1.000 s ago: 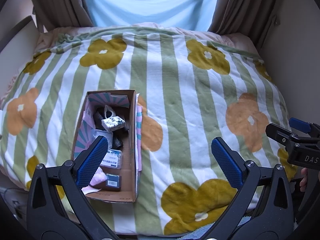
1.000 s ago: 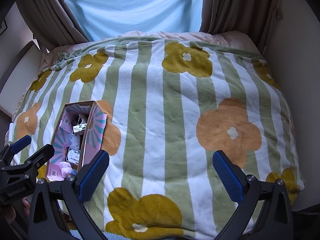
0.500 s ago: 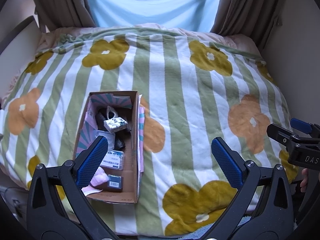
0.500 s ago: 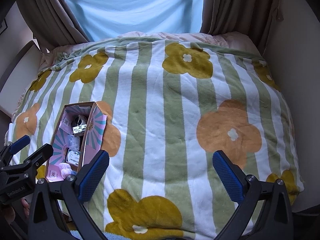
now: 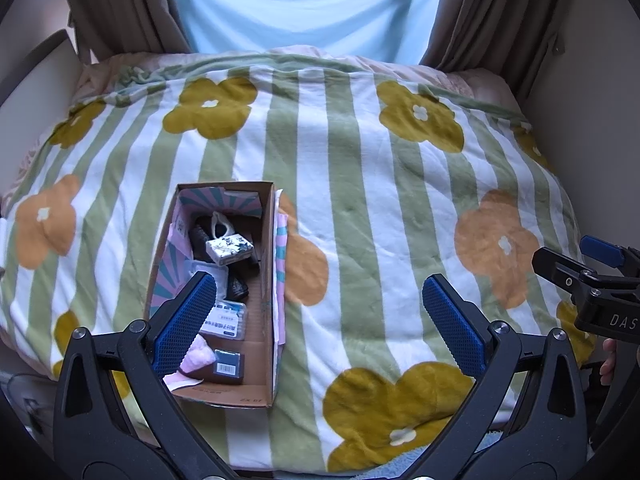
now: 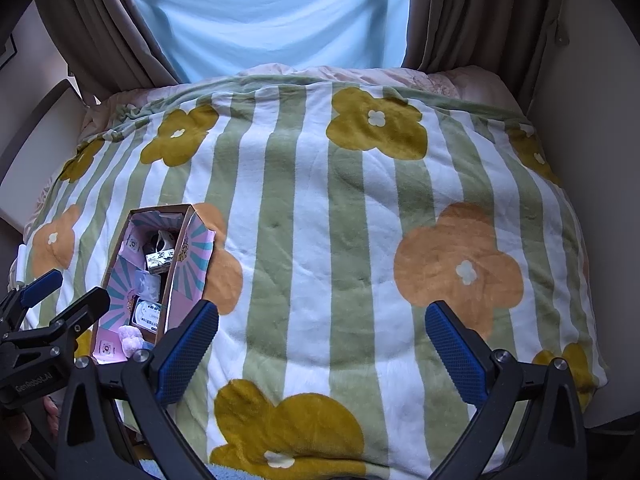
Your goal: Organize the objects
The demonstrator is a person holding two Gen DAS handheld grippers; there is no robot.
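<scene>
On the bed, a blanket (image 5: 360, 184) with green stripes and big yellow and orange flowers covers everything. A cardboard box (image 5: 269, 280) sits on the blanket, open at the top, with pink and teal rays on its inside walls. Small things lie in the box: a little white box with a dark pattern (image 5: 229, 251), a flat clear case with a blue label (image 5: 228, 322), a dark card with a barcode (image 5: 227, 365) and a soft pink thing (image 5: 198, 356).

The left gripper (image 5: 320, 322) hangs above the near end of the bed. Its jaws are wide apart and hold nothing. Its left blue pad (image 5: 186, 320) shows in front of the near left part of the box, and the other pad is over bare blanket.

The right gripper (image 6: 320, 340) has its jaws wide apart too, with nothing between them but blanket. From this view the box (image 6: 188, 264) lies to the left of the jaws, just past the left pad. The brown curtains (image 6: 472, 16) hang behind the bed.
</scene>
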